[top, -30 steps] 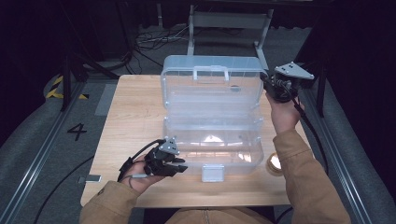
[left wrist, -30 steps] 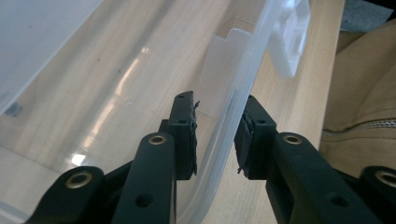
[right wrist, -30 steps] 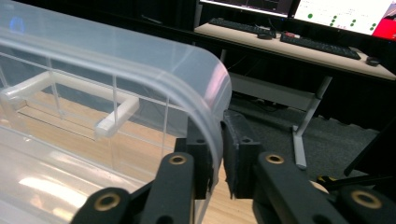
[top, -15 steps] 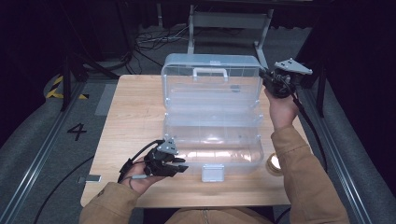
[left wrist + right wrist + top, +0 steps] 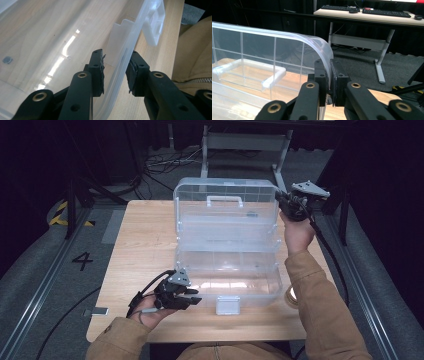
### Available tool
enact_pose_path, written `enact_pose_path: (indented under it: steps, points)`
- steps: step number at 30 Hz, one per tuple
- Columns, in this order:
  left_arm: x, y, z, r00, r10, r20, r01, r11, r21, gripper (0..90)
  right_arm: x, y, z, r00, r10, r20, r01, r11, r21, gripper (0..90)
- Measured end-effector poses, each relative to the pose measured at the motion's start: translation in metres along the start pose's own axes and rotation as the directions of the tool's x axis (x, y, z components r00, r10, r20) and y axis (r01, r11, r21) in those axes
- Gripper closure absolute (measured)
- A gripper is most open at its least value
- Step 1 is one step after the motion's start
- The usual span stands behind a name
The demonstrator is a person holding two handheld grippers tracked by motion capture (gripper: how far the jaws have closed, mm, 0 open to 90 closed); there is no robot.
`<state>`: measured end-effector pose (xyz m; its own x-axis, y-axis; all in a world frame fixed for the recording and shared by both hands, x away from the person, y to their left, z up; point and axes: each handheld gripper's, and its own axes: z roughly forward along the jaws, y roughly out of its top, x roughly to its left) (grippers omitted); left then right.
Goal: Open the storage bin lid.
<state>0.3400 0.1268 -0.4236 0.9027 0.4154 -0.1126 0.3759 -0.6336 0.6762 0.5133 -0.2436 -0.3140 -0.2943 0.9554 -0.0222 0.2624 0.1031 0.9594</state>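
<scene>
A clear plastic storage box (image 5: 227,280) stands open on the wooden table (image 5: 145,245), its lid (image 5: 225,215) raised upright at the back. My right gripper (image 5: 286,206) is shut on the lid's upper right corner; in the right gripper view the curved lid rim (image 5: 322,47) is pinched between the pads (image 5: 330,75). My left gripper (image 5: 194,300) is at the box's front left corner. Its jaws stand open astride the box's front wall (image 5: 122,62), one pad inside and one outside (image 5: 115,72).
A white latch (image 5: 227,304) hangs from the box's front edge, also seen in the left gripper view (image 5: 156,25). A roll of tape (image 5: 291,295) lies by the box's right front corner. Black rails run along both sides of the table.
The right gripper has shifted slightly back with the lid corner held in it. The left hand has stayed where it was.
</scene>
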Motion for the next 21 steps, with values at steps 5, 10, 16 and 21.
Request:
enact_pose_path:
  steps: [5, 10, 16, 21]
  points:
    - [0.0, -0.001, 0.0, 1.0, 0.005, -0.002, -0.005, 1.0, -0.007, 68.8, -0.002, 0.0, 0.006, 0.9999, 0.014, -0.004, -0.014, 1.0, 0.005, 85.3]
    - [0.0, -0.001, 0.0, 1.0, -0.001, 0.002, 0.001, 1.0, -0.009, 68.8, -0.005, -0.001, 0.015, 0.9994, 0.032, -0.011, -0.032, 0.999, 0.018, 85.3]
    - [0.002, -0.001, 0.0, 0.9997, -0.016, 0.019, 0.016, 0.9998, -0.014, 68.7, -0.009, -0.002, 0.025, 0.9984, 0.053, -0.021, -0.052, 0.998, 0.035, 85.4]
    - [0.002, -0.001, 0.0, 0.9994, -0.023, 0.027, 0.024, 0.9995, -0.02, 68.5, -0.011, -0.004, 0.031, 0.998, 0.059, -0.023, -0.058, 0.997, 0.044, 85.5]
